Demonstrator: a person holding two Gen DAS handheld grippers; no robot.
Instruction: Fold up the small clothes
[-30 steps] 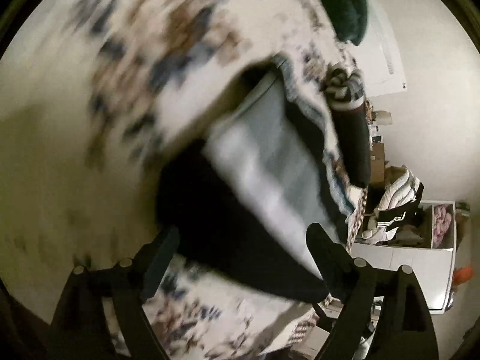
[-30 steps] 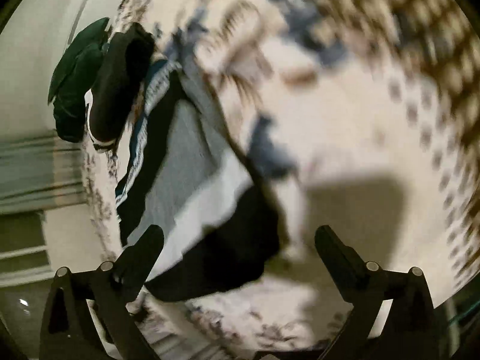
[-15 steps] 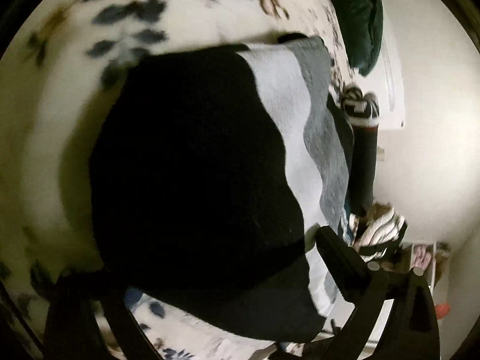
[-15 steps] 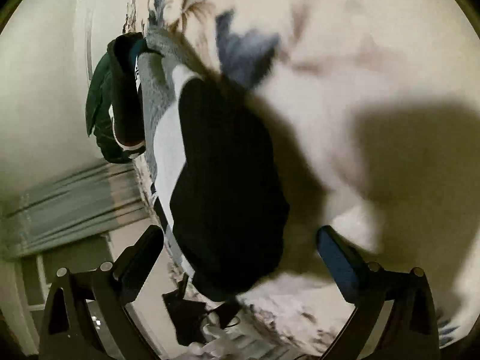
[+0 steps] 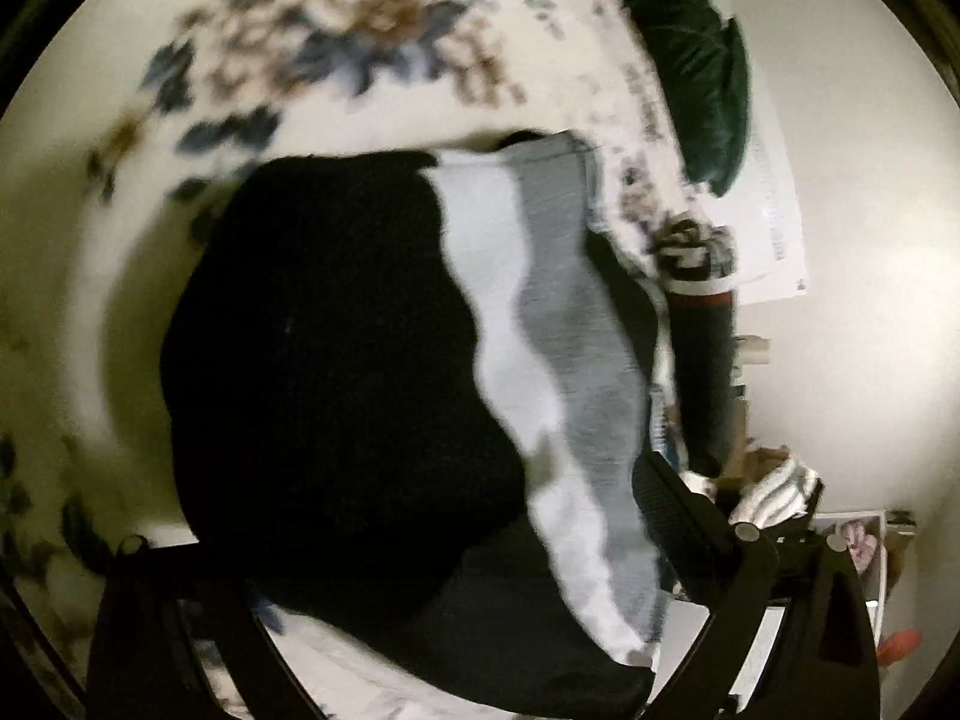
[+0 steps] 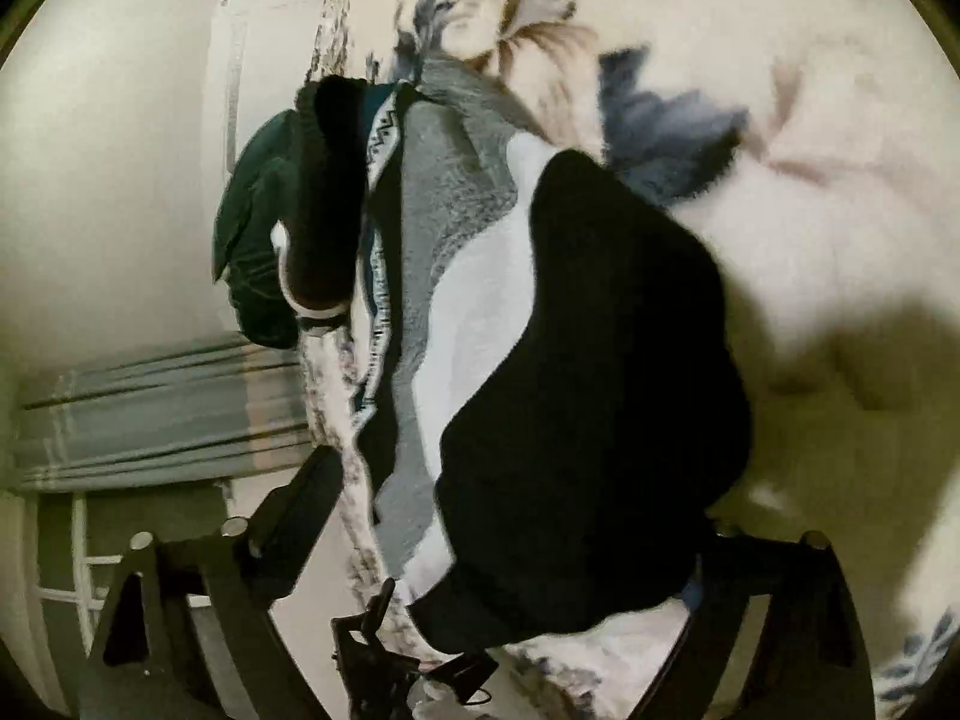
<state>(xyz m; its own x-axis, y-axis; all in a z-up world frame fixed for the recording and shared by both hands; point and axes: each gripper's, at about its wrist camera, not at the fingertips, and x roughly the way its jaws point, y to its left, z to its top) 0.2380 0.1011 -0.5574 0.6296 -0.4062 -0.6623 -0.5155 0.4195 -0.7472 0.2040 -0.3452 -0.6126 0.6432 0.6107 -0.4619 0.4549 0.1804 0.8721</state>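
Observation:
A black, white and grey garment (image 5: 372,372) lies on the floral bedspread (image 5: 300,48). It also shows in the right wrist view (image 6: 576,372). My left gripper (image 5: 432,546) is open and close over its near edge, the left finger hidden by black cloth. My right gripper (image 6: 522,516) is open at the same garment's near end, its right finger partly behind the cloth. Neither jaw pair visibly pinches fabric.
A black sock with a striped cuff (image 5: 702,348) and a dark green cushion (image 5: 696,60) lie beyond the garment. Both show in the right wrist view too, sock (image 6: 324,198), cushion (image 6: 258,228). A shelf with clothes (image 5: 852,540) stands off the bed.
Both grippers have dropped in close to the garment from higher up. The garment now fills both views, and its black end covers one finger of each gripper.

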